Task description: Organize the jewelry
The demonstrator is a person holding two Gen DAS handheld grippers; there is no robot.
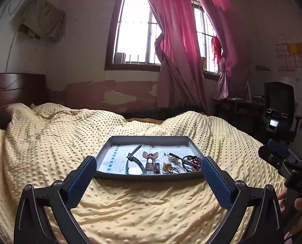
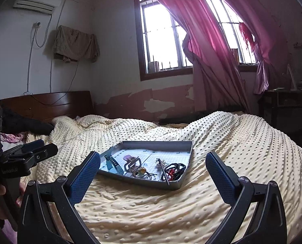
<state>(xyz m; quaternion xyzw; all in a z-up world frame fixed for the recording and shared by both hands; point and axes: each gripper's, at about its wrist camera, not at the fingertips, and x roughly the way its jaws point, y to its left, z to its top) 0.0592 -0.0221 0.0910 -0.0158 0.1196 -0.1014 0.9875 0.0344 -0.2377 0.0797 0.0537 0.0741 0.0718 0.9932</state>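
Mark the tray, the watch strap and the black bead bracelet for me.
tray [image 1: 148,138]: left wrist view, far wall.
watch strap [image 1: 130,158]: left wrist view, middle of band.
black bead bracelet [image 2: 176,165]: right wrist view, upper loop.

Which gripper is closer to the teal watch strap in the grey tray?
Left, though narrowly. The left gripper faces the teal watch strap head-on; the right gripper sits to the strap's right.

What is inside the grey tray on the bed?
The tray holds a watch, a hair claw, dark beads, a thin stick and hair ties on gridded paper. What lies under this pile is hidden.
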